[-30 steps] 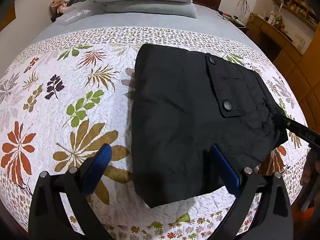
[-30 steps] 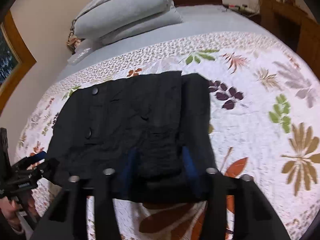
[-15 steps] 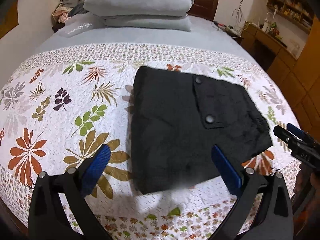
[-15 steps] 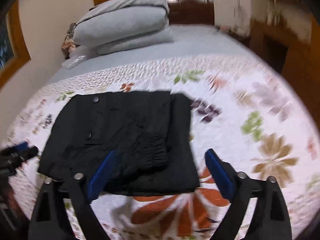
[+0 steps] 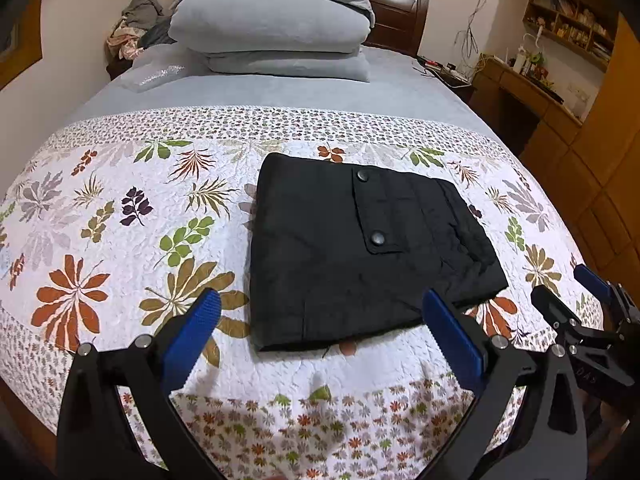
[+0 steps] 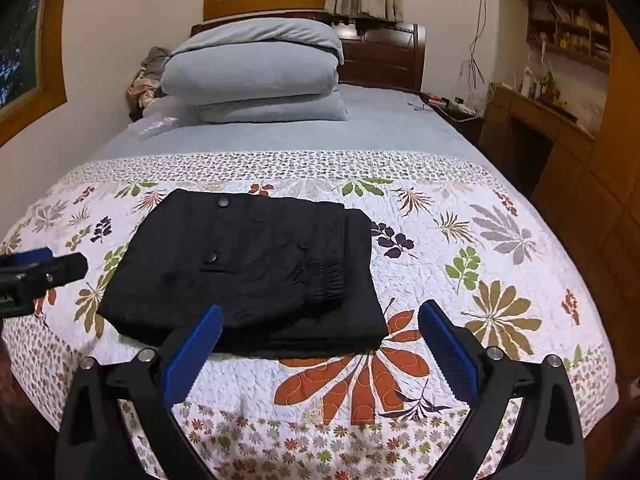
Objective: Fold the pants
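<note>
**Pants folded flat, both grippers off the cloth**

Pants [image 5: 352, 256] lie as a compact black rectangle on the floral quilt [image 5: 120, 240], near the foot of the bed, with two snap buttons on a pocket flap facing up. A second ago the right gripper [image 6: 320, 336] was closed down on the elastic cuff at the near edge and the left gripper [image 5: 320, 332] hung close over the fabric; half a second ago both had let go. Now both are drawn back — each pair of blue pads stands spread wide with nothing between them, and neither touches the cloth. The bundle has kept its shape since the release: edges roughly square, the gathered cuff [image 6: 326, 280] tucked on top of the lower layer, as the right wrist view shows.

My reading is that the last fold is laid and the task is at or very near its end; at most a little smoothing of the cuff remains.

As for writing, a few pale characters are moulded on the right gripper's black body where it shows in the left wrist view — too small to read with confidence. The pants carry no visible label. Grey pillows [image 6: 252, 72] are stacked at the headboard, well apart from the work.
</note>
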Demonstrator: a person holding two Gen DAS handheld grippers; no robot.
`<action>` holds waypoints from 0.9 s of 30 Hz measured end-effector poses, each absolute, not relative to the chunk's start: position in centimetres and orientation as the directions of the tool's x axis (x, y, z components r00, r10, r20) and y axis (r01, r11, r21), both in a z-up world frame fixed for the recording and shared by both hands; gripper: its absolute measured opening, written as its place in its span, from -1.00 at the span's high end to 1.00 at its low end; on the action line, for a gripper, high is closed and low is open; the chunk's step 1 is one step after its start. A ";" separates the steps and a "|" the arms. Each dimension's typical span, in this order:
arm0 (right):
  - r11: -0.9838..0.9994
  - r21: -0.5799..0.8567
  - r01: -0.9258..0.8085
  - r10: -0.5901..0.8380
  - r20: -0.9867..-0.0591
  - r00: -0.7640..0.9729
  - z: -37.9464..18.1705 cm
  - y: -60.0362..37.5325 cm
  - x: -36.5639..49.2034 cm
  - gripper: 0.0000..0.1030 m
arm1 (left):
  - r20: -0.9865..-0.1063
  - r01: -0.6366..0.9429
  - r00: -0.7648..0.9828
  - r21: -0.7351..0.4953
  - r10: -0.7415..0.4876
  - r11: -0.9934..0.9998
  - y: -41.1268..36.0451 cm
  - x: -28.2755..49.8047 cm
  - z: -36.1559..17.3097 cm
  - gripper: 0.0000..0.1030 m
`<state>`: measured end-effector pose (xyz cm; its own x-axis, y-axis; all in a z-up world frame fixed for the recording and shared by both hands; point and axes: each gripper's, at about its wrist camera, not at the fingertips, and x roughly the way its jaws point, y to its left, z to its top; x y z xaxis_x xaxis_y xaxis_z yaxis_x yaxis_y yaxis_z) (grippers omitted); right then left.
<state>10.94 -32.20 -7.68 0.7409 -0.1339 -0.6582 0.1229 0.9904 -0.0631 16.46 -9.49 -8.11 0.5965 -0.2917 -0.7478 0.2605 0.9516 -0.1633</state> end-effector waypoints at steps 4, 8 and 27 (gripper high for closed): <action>0.991 -0.074 0.115 -0.136 -0.647 0.750 -7.2 -31.8 10.3 -0.93 | -0.740 0.264 0.613 -0.138 -0.276 0.955 -9.7 15.6 -7.4 -0.95; 0.989 -0.071 0.133 -0.147 -0.649 0.746 -7.2 -31.9 10.1 -0.93 | -0.740 0.276 0.615 -0.122 -0.273 0.953 -9.9 14.9 -7.1 -0.95; 0.982 -0.037 0.184 -0.166 -0.626 0.762 -4.7 -31.6 8.7 -0.93 | -0.701 0.240 0.670 -0.105 -0.243 0.965 -8.0 12.7 -5.4 -0.95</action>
<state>8.69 -31.58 -4.71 0.7617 -0.1660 -0.6263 0.1837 0.9823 -0.0370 12.70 -7.96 -5.40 0.6701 -0.2432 -0.7013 0.2402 0.9650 -0.1051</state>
